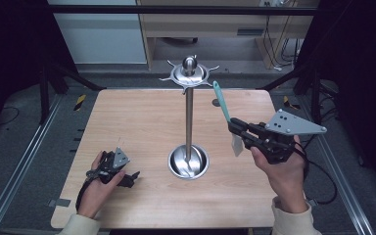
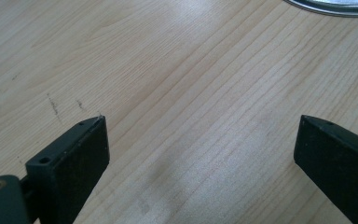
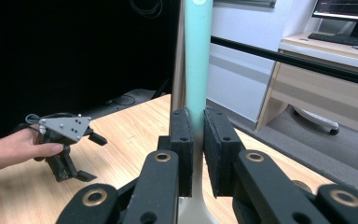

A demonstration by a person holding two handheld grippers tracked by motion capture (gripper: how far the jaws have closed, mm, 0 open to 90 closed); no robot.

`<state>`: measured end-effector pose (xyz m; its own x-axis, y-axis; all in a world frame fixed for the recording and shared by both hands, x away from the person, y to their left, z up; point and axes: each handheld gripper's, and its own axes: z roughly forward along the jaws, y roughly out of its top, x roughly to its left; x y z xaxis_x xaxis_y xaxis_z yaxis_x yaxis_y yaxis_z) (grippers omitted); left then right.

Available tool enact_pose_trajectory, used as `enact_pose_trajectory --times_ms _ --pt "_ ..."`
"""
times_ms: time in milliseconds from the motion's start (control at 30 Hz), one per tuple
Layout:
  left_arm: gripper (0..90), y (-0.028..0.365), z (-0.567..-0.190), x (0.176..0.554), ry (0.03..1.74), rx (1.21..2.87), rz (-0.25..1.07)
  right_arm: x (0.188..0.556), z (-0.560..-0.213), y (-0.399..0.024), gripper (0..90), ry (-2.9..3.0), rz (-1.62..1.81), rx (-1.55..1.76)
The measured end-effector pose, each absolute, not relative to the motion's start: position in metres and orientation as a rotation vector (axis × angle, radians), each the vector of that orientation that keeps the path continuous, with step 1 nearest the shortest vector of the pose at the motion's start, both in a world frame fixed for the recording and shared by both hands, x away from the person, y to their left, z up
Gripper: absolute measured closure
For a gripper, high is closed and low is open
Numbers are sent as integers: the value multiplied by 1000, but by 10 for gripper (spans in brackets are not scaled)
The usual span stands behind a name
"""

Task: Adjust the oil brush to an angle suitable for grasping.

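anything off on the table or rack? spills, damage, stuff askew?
Nothing stands out. The metal rack stands upright in its round base on the table, hooks bare. The right hand-held gripper is shut on a teal-handled spatula, held off the table. The left hand-held gripper rests open. No spills.

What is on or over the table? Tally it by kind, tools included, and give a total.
Stand: 1
Spatula: 1, held in the right tool
Tools: 2, the left tool open
Total: 4
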<state>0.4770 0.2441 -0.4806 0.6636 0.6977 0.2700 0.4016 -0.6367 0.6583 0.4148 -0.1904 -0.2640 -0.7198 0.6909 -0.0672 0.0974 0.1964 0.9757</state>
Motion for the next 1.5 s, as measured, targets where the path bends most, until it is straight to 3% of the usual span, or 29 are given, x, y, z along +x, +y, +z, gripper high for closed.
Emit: enact_pose_trajectory --times_ms 1500 --pt "30 246 -478 476 858 2282 722 432 -288 -162 824 1903 1589 779"
